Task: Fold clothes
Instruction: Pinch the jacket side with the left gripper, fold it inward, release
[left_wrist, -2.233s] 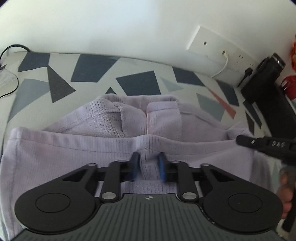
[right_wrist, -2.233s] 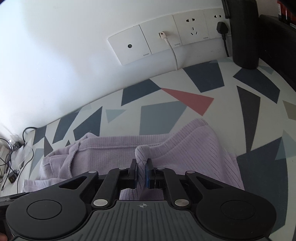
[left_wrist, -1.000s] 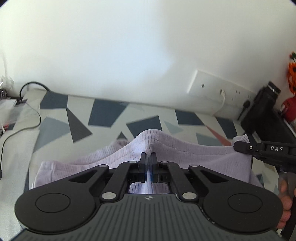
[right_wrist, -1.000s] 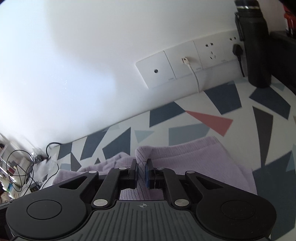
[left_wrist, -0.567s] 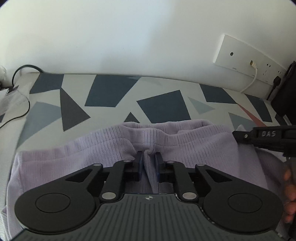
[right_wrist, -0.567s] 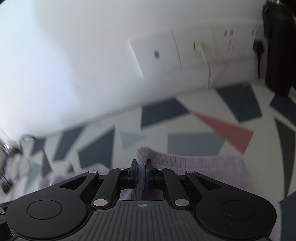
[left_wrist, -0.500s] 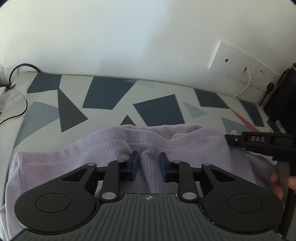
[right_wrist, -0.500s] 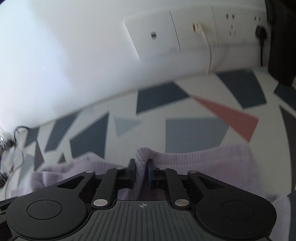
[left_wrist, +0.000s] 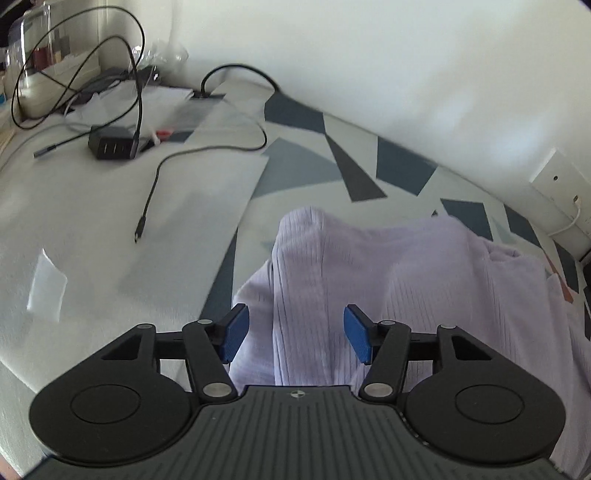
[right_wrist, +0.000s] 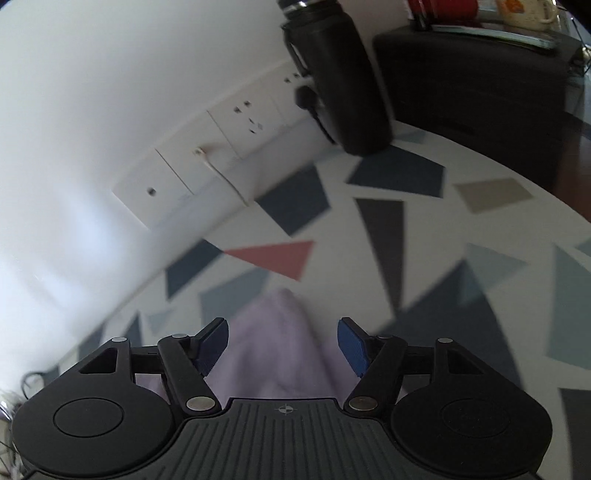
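Note:
A lilac ribbed garment (left_wrist: 406, 280) lies folded on the patterned table cover (left_wrist: 295, 162). In the left wrist view its left corner rises as a ridge between the blue pads of my left gripper (left_wrist: 295, 338), whose jaws are opening and stand apart from the cloth. The right wrist view shows the garment's other corner (right_wrist: 273, 343), blurred, lying between the pads of my right gripper (right_wrist: 282, 345). Those jaws are opening too, and neither pad presses the fabric.
Black cables (left_wrist: 155, 184) and a black charger block (left_wrist: 110, 146) lie on the pale surface at the left. White wall sockets (right_wrist: 207, 173) run along the wall. A black bottle (right_wrist: 340, 81) and a black box (right_wrist: 476, 85) stand at the back right.
Both grippers have let go of the garment and their jaws have spread. The left one has swung towards the garment's left corner and the right one towards its right corner, both lower.

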